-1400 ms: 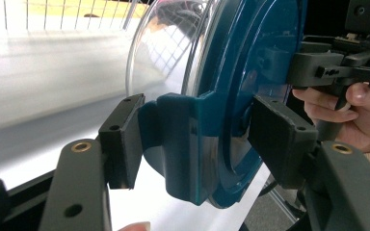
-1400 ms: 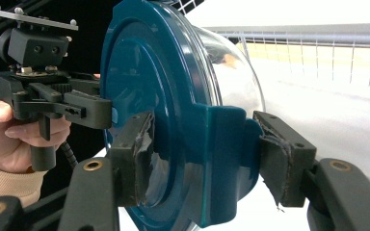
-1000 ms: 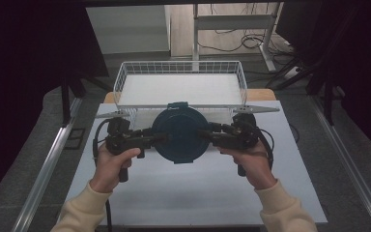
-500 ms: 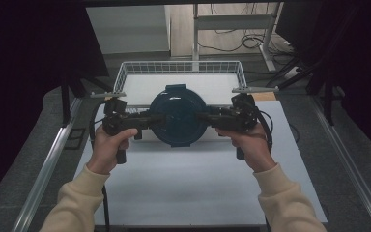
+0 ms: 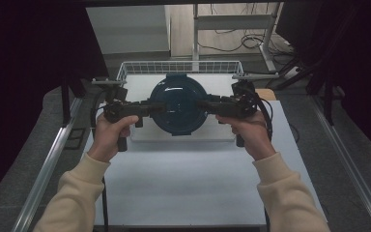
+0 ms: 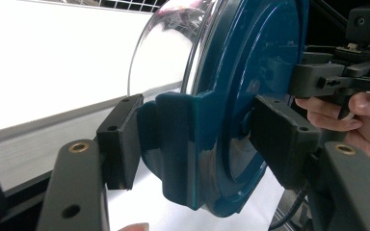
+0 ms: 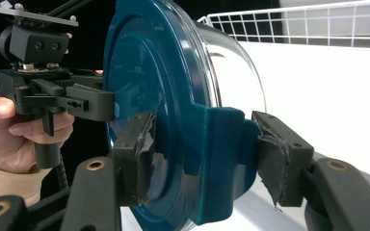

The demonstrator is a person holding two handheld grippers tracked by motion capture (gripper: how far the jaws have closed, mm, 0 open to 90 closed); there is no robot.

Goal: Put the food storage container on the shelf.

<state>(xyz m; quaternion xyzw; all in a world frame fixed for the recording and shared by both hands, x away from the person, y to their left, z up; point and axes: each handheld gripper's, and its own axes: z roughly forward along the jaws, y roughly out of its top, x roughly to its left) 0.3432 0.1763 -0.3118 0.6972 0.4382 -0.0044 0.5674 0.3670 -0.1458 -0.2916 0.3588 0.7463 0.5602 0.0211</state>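
Lifted since earlier, the lidded glass container (image 5: 178,110), both grippers (image 5: 150,107) (image 5: 206,106) clamped on its clips, hangs above the wire basket's (image 5: 178,67) near edge; lowering remains.

This looks like a lab or a test room. A white table (image 5: 183,188) stands inside metal rails (image 5: 48,169), with dark curtains (image 5: 24,72) at nine and three o'clock. At twelve o'clock, loose cables (image 5: 232,43) lie on the floor under a desk frame (image 5: 232,9).
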